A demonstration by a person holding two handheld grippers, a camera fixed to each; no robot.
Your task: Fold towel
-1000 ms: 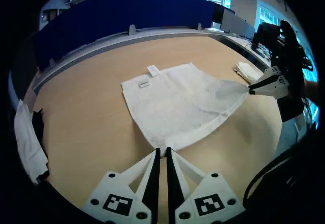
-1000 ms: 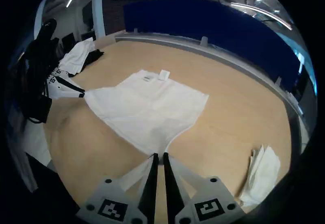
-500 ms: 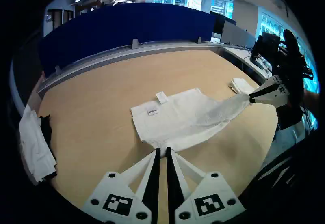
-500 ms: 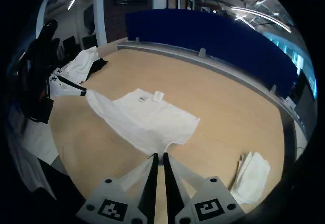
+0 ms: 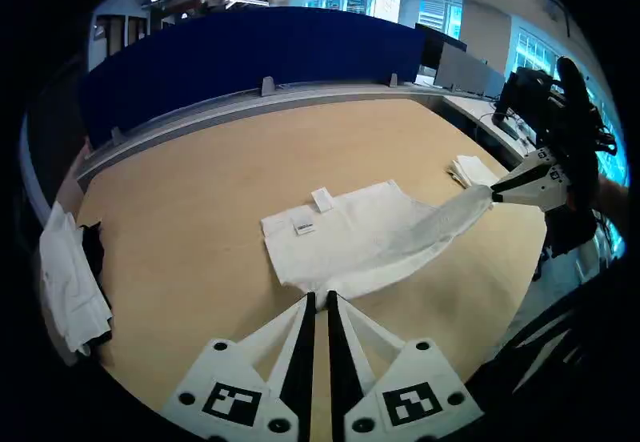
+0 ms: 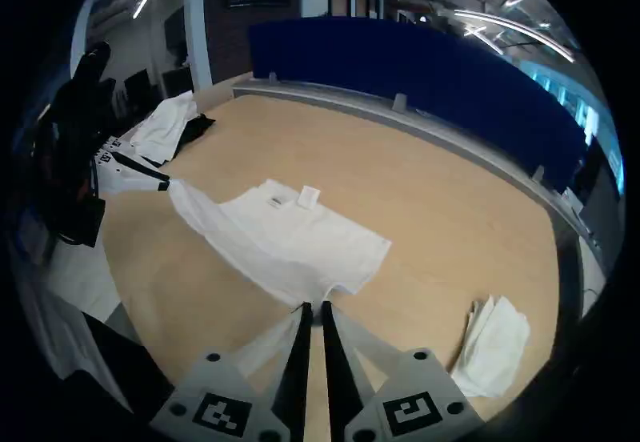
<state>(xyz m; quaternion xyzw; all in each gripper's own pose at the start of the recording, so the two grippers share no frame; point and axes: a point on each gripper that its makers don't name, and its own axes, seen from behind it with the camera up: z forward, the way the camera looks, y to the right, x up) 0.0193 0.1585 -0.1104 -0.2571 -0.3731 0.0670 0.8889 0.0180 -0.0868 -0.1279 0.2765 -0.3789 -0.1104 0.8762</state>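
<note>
White towel [image 5: 360,234], nearly flat on tabletop [image 5: 184,202] 1 s ago, now has near edge raised w/ far half resting on wood, left hand-held gripper [image 5: 320,302] & right hand-held gripper [image 6: 310,310] each pinching a near corner, so fold-over is probably starting.

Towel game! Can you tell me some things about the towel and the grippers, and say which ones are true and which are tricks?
1. The left gripper and the right gripper each pinch a corner of the white towel. True.
2. The whole towel lies flat on the table. False: the held edge is lifted, and only the far part rests on the table.
3. A blue screen stands behind the table. True.
4. The towel's small tags sit right next to the grippers. False: they are at the towel's far edge.
</note>
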